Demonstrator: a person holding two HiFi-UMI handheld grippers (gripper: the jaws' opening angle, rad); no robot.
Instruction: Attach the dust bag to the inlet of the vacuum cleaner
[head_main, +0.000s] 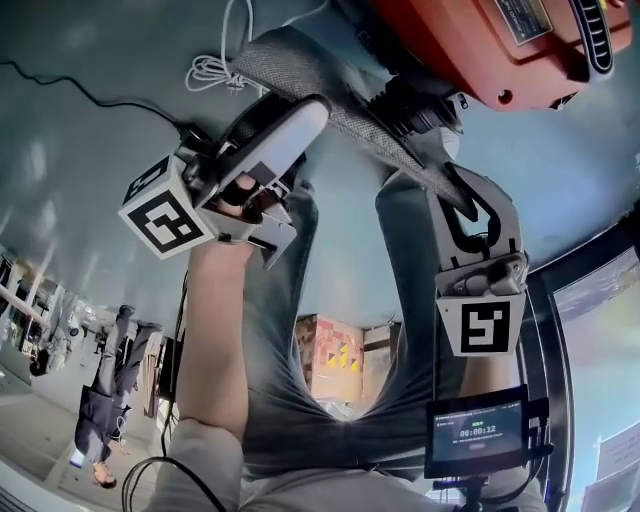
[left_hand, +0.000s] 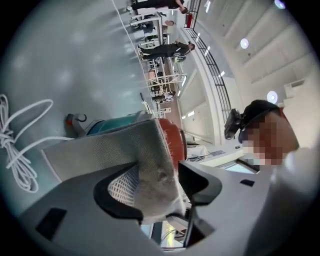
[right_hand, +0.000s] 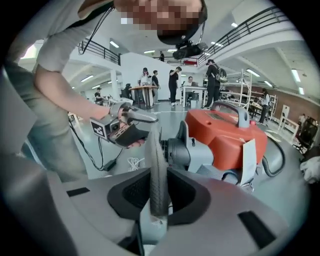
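- Loosely astride grey mesh dust bag (left_hand: 125, 145): left claw (left_hand: 161, 184), jaws apart, cloth between.
- Clamped on dust bag's edge: right claw (right_hand: 159, 200), near orange vacuum cleaner (right_hand: 227, 135).

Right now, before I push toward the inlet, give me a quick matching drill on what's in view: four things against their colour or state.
Things:
1. bag
2. vacuum
3. cord
4. right claw

Colour or state:
A. white, coiled
B. orange-red
C. grey mesh
D. shut on the bag

Pairs: 1-C, 2-B, 3-A, 4-D.
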